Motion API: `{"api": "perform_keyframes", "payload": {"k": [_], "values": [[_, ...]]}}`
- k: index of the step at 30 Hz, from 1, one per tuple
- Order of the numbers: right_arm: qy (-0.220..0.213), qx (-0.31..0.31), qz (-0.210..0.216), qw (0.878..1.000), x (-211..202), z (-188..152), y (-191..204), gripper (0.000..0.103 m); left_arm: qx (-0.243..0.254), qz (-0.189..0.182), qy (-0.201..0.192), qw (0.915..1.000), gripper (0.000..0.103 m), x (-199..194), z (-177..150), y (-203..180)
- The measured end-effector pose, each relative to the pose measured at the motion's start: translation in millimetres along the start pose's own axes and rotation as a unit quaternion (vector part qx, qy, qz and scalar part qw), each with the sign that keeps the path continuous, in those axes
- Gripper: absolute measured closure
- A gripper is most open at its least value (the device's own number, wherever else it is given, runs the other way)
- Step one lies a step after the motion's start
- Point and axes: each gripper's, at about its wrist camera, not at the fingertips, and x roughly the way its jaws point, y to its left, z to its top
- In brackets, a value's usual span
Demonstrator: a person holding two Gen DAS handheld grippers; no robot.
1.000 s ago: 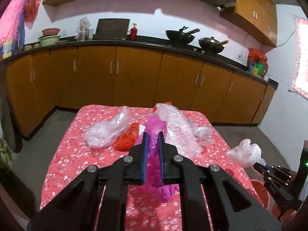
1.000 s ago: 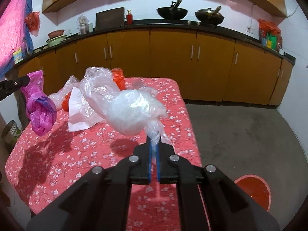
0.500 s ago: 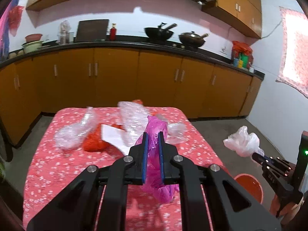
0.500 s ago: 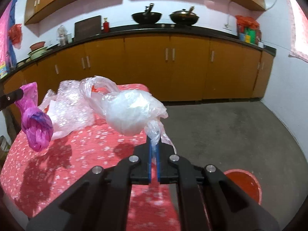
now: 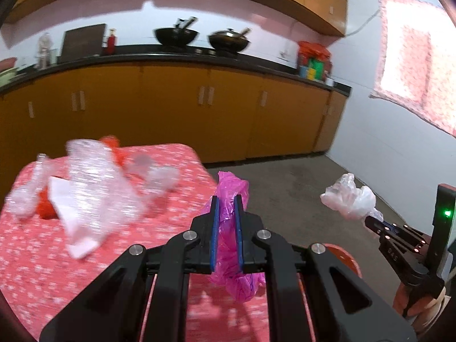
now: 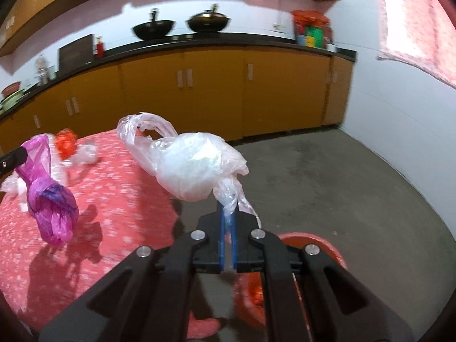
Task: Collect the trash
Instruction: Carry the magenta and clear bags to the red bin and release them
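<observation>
Pink plastic bag (image 5: 228,228) is pinched in the left tool (image 5: 226,213), held above the bench's (image 5: 34,256) right edge. A clear plastic bag (image 6: 196,168) is gripped by its twisted neck in the right tool (image 6: 227,222), over the floor, w/ a red bin (image 6: 322,248) below. Clear wrap (image 5: 94,188), blurred, prob. w/ paper, lies on the bench's far side.

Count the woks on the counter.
2. A black wok stands left and a second wok right of it, side by side on the counter against the back wall. None seems hidden.
</observation>
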Motion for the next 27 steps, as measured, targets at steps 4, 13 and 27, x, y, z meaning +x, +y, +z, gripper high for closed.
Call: {"api": "perform_keyframes", "payload": {"k": [4,13,27], "values": [[0.007,0.024,-0.035,0.999,5.3,-12.1,-39.8,0.098,0.014,-0.033,0.02,0.9992,0.093,20.5,-9.6,-41.0],[0.062,0.073,-0.105,0.99,28.5,-64.2,-130.3,0.098,0.059,-0.102,0.072,0.9904,0.093,65.9,-46.5,-143.5],[0.123,0.117,-0.127,0.977,76.4,-122.0,-194.9,0.097,0.113,-0.134,0.143,0.9741,0.093,145.4,-96.3,-236.2]]}}
